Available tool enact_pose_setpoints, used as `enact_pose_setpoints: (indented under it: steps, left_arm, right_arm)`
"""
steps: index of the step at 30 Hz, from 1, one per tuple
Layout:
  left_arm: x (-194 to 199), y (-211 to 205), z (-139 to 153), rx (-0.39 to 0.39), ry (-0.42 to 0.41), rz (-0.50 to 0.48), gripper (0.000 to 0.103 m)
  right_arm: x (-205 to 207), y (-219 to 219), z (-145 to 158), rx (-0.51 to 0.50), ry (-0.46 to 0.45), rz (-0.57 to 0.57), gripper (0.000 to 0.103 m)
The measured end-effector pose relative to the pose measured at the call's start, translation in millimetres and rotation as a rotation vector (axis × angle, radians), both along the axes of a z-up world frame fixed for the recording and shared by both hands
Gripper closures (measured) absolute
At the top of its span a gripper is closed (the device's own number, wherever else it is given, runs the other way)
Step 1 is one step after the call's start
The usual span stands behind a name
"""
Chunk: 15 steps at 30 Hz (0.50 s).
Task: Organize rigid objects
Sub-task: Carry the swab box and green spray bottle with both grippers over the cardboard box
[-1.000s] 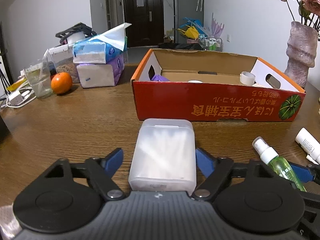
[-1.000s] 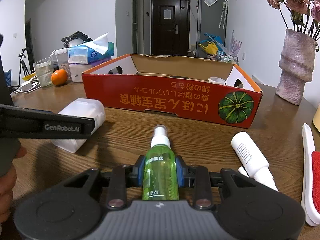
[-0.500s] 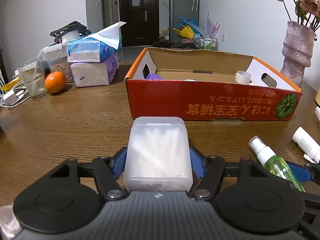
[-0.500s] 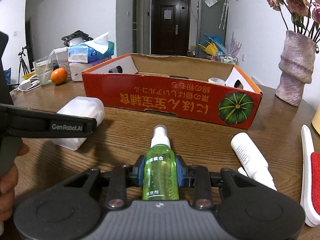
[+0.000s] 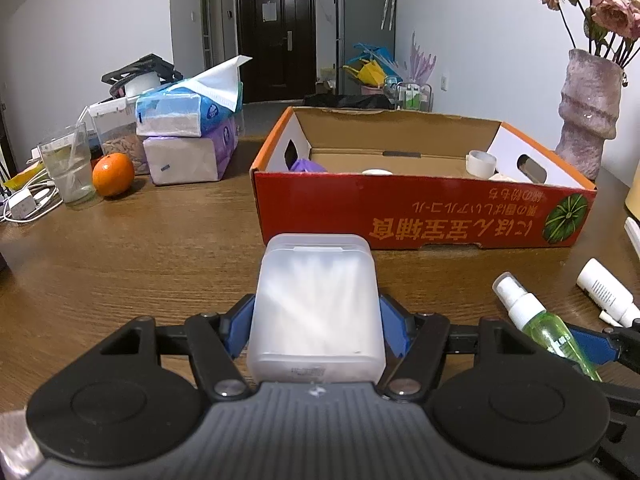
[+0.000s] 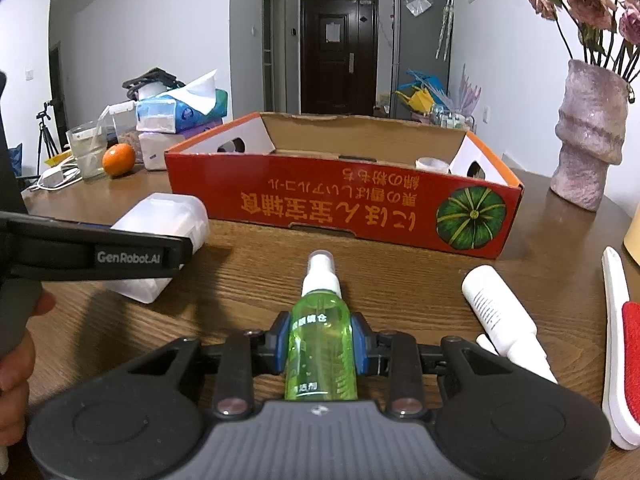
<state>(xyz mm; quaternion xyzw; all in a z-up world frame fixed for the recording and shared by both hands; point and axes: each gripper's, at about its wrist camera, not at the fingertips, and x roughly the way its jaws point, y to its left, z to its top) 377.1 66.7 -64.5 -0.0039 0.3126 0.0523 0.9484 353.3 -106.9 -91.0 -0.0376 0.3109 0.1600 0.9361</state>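
My left gripper point(image 5: 316, 330) is shut on a translucent white plastic box point(image 5: 316, 304) and holds it above the wooden table, in front of the red cardboard box point(image 5: 424, 212). The white box also shows in the right wrist view point(image 6: 160, 236), raised off the table. My right gripper point(image 6: 320, 344) is shut on a green spray bottle point(image 6: 320, 344) with a white nozzle, low over the table. The bottle also shows in the left wrist view point(image 5: 548, 332). The red cardboard box point(image 6: 340, 208) stands open and holds a tape roll point(image 5: 480, 162) and a purple item point(image 5: 306, 166).
A white tube point(image 6: 500, 316) and a red-and-white brush point(image 6: 624, 344) lie at the right. A pink vase point(image 6: 588, 136) stands at the back right. Tissue packs point(image 5: 188, 132), an orange point(image 5: 113, 174), a glass point(image 5: 70, 168) and cables point(image 5: 24, 204) sit at the back left.
My left gripper closed on the white plastic box and lifted it off the table. My right gripper stayed shut on the green bottle, almost still.
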Motion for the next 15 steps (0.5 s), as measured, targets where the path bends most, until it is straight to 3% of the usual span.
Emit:
enact_pose_setpoints:
  steps: [15]
  left_arm:
    - [-29,-5,30,-0.002,-0.119,0.018,0.037]
  right_arm:
    - [-16,-4,20,0.069,-0.095,-0.036,0.073]
